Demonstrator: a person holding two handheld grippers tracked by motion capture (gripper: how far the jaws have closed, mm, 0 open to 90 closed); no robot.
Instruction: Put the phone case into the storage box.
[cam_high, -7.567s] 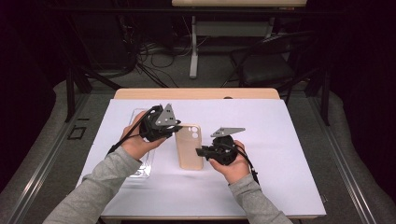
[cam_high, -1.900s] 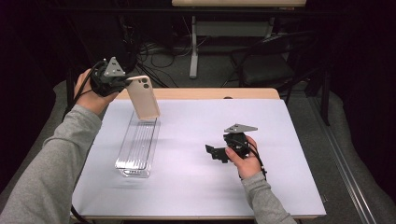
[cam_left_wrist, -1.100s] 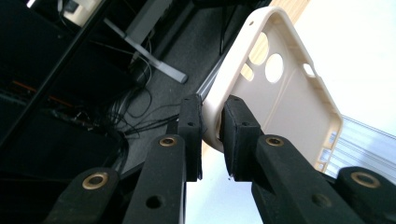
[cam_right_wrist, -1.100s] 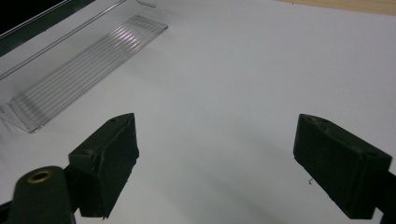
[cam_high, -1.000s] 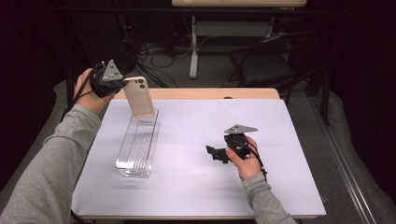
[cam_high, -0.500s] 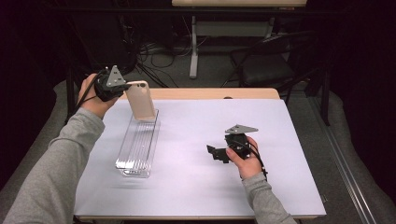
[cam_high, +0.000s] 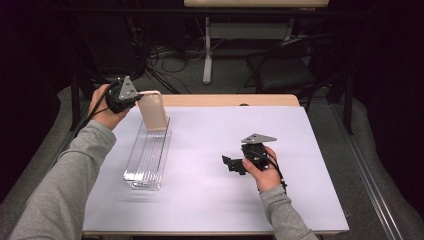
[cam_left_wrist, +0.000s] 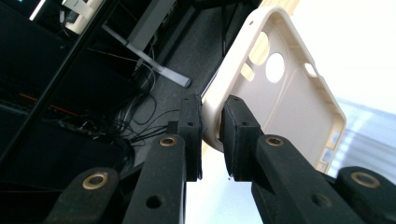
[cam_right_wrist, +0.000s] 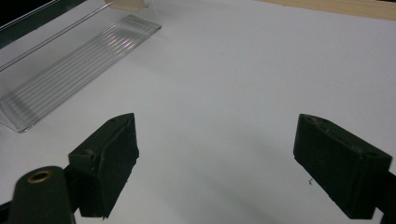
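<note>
A person seated at a white-covered table holds a beige phone case clamped in the left gripper at the upper left of the high view, its lower edge now dipping into the far end of a clear ribbed plastic rack that lies lengthwise on the left half of the table. In the left gripper view the two black jaws pinch the rim of the case at one corner, the case's hollow inside and camera cut-outs turned toward the lens, with the dark floor and loose cables at the left of the frame. Against the picture taken about two seconds earlier, the case has come down from above the table's far left corner and now stands nearly upright over the rack rather than hanging tilted in the air; against the earliest picture, where both hands met at the case lying flat near the middle of the table, the left hand has carried it away to the far left. The right gripper, held low at the centre right of the high view, has kept its place over the last two seconds; its jaws stand wide apart with nothing between them, and in the right gripper view they frame bare white table with the rack at the upper left.
</note>
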